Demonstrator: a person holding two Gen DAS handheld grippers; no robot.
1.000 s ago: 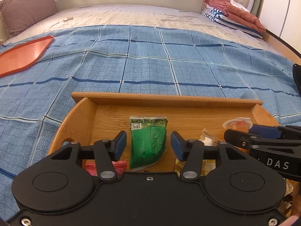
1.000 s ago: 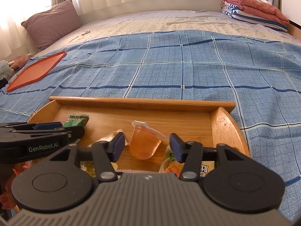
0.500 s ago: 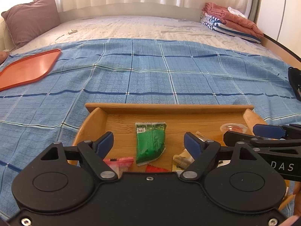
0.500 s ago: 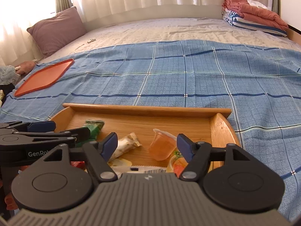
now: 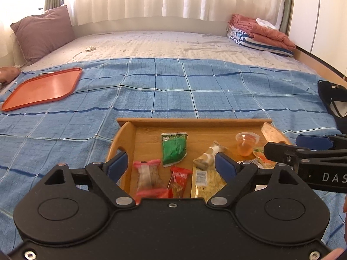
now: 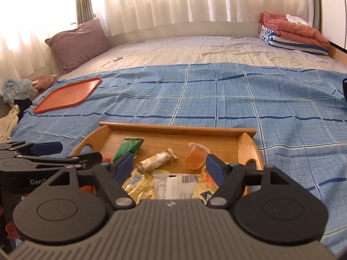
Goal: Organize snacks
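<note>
A wooden tray (image 5: 195, 122) (image 6: 173, 129) lies on the blue blanket and holds several snacks: a green packet (image 5: 174, 148) (image 6: 129, 148), an orange jelly cup (image 5: 246, 144) (image 6: 195, 157), a beige wrapped roll (image 5: 209, 155) (image 6: 157, 160), a pink-ended candy (image 5: 149, 175), a small red packet (image 5: 179, 178) and a yellow packet (image 5: 205, 182) (image 6: 138, 183). My left gripper (image 5: 171, 165) is open and empty above the tray's near left. My right gripper (image 6: 168, 165) is open and empty above the tray's near right.
An orange tray (image 5: 43, 88) (image 6: 69, 94) lies on the blanket at far left. A brown pillow (image 5: 43, 32) and folded blankets (image 5: 260, 33) sit at the back of the bed. A dark bag (image 5: 331, 104) lies at the right edge.
Both grippers have pulled back and risen from the tray, and their jaws have opened wider. More of the snacks at the tray's near side now show.
</note>
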